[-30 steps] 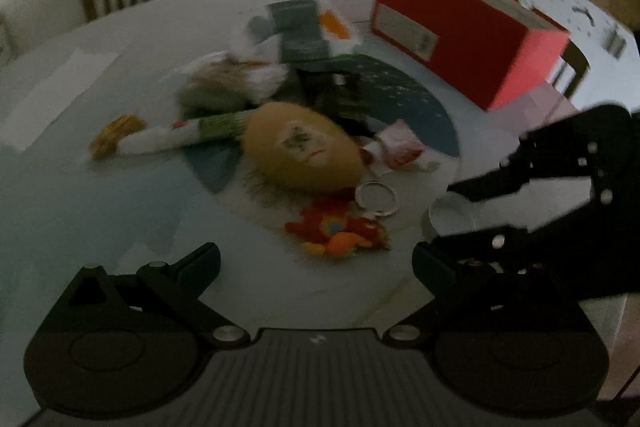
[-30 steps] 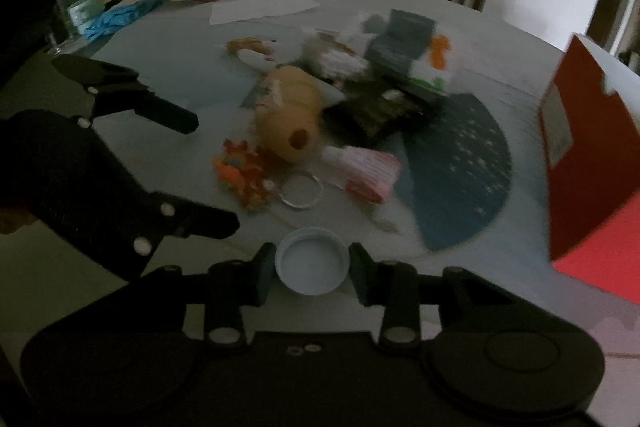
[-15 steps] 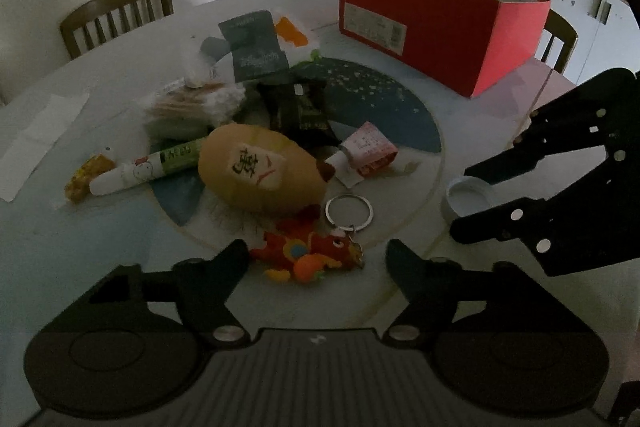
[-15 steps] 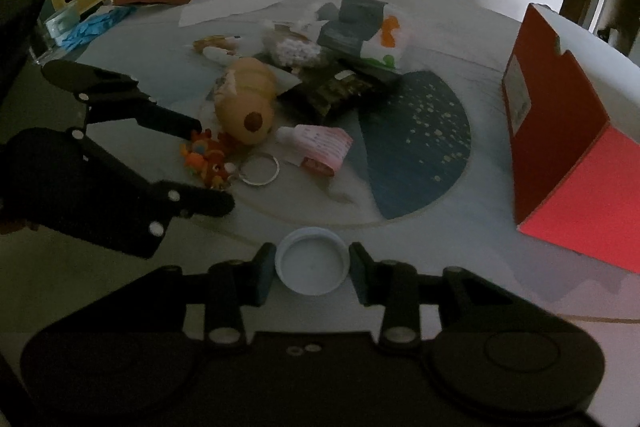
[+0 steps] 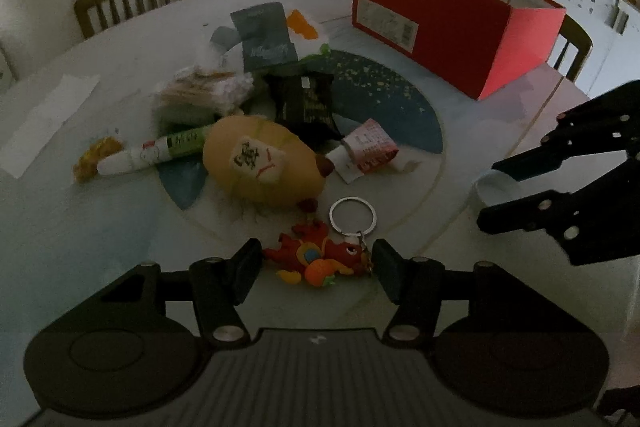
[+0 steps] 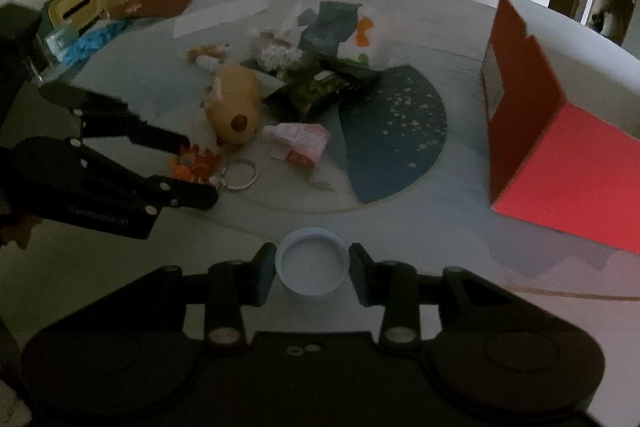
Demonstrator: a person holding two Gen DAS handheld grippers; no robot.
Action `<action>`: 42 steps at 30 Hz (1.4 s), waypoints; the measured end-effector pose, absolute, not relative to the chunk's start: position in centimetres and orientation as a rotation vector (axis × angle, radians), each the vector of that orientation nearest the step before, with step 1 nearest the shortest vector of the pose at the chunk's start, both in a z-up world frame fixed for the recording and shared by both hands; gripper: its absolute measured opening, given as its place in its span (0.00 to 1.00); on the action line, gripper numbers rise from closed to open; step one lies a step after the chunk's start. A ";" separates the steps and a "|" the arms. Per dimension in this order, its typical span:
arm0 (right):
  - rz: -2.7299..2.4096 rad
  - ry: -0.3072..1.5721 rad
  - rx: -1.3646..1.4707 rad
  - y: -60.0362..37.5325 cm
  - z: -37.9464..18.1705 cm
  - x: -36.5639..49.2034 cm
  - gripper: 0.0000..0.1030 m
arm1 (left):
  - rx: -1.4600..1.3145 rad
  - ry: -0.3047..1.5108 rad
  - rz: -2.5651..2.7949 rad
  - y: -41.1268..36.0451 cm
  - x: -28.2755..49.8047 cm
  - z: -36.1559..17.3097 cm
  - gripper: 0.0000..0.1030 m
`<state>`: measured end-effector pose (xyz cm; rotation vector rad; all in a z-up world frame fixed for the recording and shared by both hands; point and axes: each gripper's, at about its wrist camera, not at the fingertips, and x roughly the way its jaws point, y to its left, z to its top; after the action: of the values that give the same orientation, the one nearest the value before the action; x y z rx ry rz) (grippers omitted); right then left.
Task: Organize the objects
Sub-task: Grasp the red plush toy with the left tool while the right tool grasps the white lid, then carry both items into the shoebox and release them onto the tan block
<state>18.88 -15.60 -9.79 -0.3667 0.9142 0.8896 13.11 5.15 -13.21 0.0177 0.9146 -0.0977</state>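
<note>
A red and orange dragon keychain (image 5: pixel 316 259) with a metal ring (image 5: pixel 353 215) lies on the round table between the fingers of my left gripper (image 5: pixel 316 267). Its jaws are closing, and the pads stand just off both ends of the charm. The right wrist view shows the same left gripper (image 6: pixel 200 169) straddling the keychain (image 6: pixel 192 163). My right gripper (image 6: pixel 311 267) is shut on a pale round lid (image 6: pixel 311 265), held just above the table. In the left wrist view the right gripper (image 5: pixel 490 193) hangs at the right with the lid (image 5: pixel 490 187).
A pile sits mid-table: a tan plush toy (image 5: pixel 260 163), a pink tube (image 5: pixel 370 147), a dark snack packet (image 5: pixel 306 99), a white-green tube (image 5: pixel 160 149) and bags (image 5: pixel 264 39). An open red box (image 5: pixel 452 27) stands at the back right. Chairs ring the table (image 5: pixel 80 219).
The left jaws have narrowed from wide open to close around the keychain. The right gripper has drifted a little with the lid still in it.
</note>
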 end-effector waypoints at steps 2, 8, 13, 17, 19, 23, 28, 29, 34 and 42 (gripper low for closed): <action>0.896 0.917 -0.347 -16.4 -9.0 18.9 0.37 | -0.013 0.920 -0.091 5.1 12.9 -12.9 0.58; 0.892 0.906 -0.320 -18.3 -6.5 19.2 0.37 | -0.069 0.914 -0.089 4.6 12.2 -10.9 0.58; 0.878 0.896 -0.330 -19.5 -4.6 19.6 0.37 | -0.083 0.920 -0.063 3.4 12.1 -9.0 0.58; 0.880 0.877 -0.324 -20.7 -2.9 20.3 0.37 | -0.103 0.905 -0.068 2.4 12.4 -7.3 0.58; 0.878 0.865 -0.326 -21.3 -2.2 20.7 0.37 | -0.101 0.894 -0.072 1.7 12.8 -6.4 0.58; 0.861 0.843 -0.345 -22.4 -0.9 22.1 0.37 | -0.098 0.865 -0.087 0.4 13.9 -4.8 0.58; 0.840 0.812 -0.357 -23.7 0.1 24.3 0.37 | -0.058 0.819 -0.098 -1.4 16.1 -2.9 0.58; 0.838 0.803 -0.354 -24.1 0.4 24.7 0.37 | -0.058 0.813 -0.101 -1.7 16.6 -2.6 0.58; 0.823 0.759 -0.335 -25.8 1.6 27.2 0.37 | -0.006 0.763 -0.120 -3.6 19.0 -0.7 0.58; 0.789 0.707 -0.301 -28.5 2.8 31.0 0.37 | 0.033 0.702 -0.126 -6.1 23.0 2.2 0.58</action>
<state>30.97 -28.49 2.82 -0.3009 0.7067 0.7885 22.97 -6.13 2.20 0.0325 0.7016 -0.1264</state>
